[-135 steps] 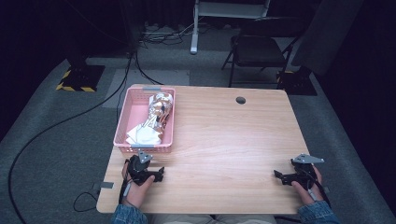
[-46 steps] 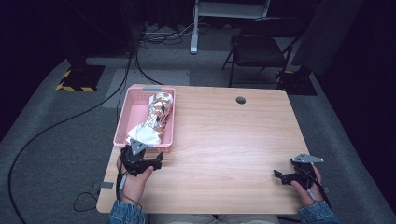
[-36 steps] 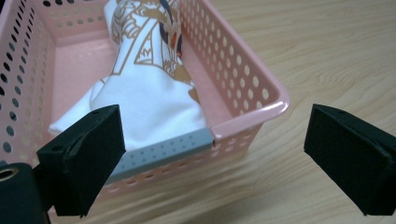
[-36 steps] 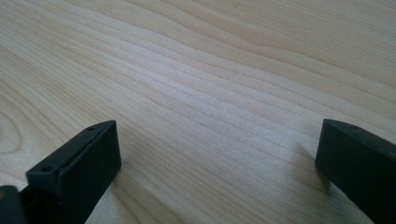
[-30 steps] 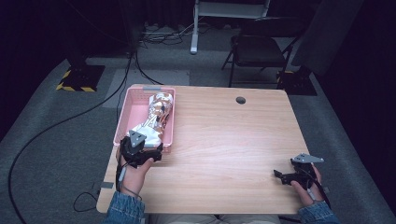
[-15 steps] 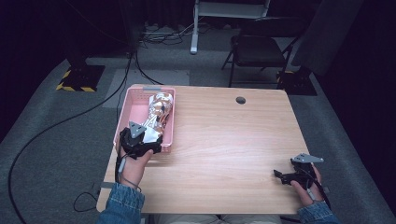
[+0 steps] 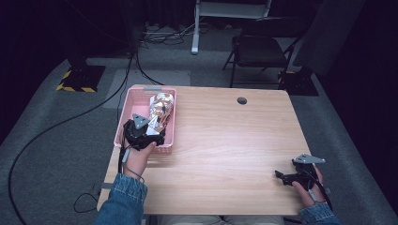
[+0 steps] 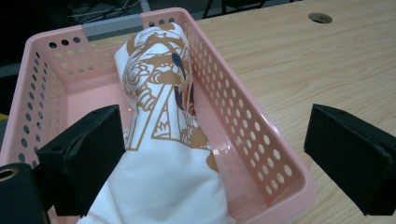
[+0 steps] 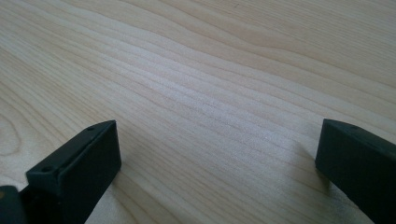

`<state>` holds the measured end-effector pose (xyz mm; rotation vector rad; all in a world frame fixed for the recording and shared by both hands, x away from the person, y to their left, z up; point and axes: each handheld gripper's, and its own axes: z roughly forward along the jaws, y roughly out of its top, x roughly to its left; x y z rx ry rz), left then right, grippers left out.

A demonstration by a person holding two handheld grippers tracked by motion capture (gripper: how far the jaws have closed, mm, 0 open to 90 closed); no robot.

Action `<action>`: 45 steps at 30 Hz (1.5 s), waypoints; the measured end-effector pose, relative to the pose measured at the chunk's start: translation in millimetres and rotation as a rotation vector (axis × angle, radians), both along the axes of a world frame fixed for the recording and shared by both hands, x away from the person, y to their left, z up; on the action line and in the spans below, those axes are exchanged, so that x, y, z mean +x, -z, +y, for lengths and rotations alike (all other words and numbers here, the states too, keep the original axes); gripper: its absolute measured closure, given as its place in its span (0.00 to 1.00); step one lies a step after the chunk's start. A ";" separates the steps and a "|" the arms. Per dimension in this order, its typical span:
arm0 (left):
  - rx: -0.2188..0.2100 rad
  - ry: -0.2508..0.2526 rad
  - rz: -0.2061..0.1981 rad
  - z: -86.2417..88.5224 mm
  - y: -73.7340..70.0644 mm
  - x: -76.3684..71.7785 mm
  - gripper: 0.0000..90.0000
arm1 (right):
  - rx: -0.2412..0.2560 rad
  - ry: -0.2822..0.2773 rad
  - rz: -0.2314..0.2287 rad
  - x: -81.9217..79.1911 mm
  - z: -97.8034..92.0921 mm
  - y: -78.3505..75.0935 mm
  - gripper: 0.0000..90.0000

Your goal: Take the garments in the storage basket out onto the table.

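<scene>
Right now I am holding the left tongs [image 8: 210, 154] over the near end of the pink perforated basket [image 8: 243, 116], which is sitting at the far left part of the wooden table [image 7: 225, 140]. Those tongs are released, with the jaws spread wide; one jaw is hanging inside the basket beside the cloth and the other is hanging outside the basket wall, above the table. Between them a folded white cloth with a gold and red print [image 8: 163, 130] is lying lengthwise in the basket, its plain white end nearest me. From the high view the left tongs [image 7: 145, 131] are covering the basket's near end, and the cloth [image 7: 161, 105] is looking shiny under the light. Meanwhile my right tongs [image 7: 284, 177] are resting low near the table's near right corner, well apart from the basket. They are released too, jaws wide over bare wood grain [image 9: 219, 93].
</scene>
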<state>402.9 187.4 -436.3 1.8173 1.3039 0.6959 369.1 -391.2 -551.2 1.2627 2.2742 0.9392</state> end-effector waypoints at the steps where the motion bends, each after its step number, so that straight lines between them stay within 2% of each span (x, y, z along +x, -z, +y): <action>1: 0.004 0.000 0.000 0.0 -0.4 1.4 0.05 | 0.000 0.000 0.000 0.0 0.0 0.0 0.00; 28: 0.006 -0.025 0.013 0.2 0.1 54.0 0.05 | 0.000 0.001 0.000 0.2 0.1 0.0 0.00; 35: -0.019 -0.052 0.027 5.2 7.4 70.3 0.05 | 0.000 0.001 0.000 0.2 0.1 0.0 0.00; 45: -0.033 -0.066 0.033 4.3 21.1 87.1 0.07 | 0.000 0.001 0.000 0.2 0.2 0.0 0.00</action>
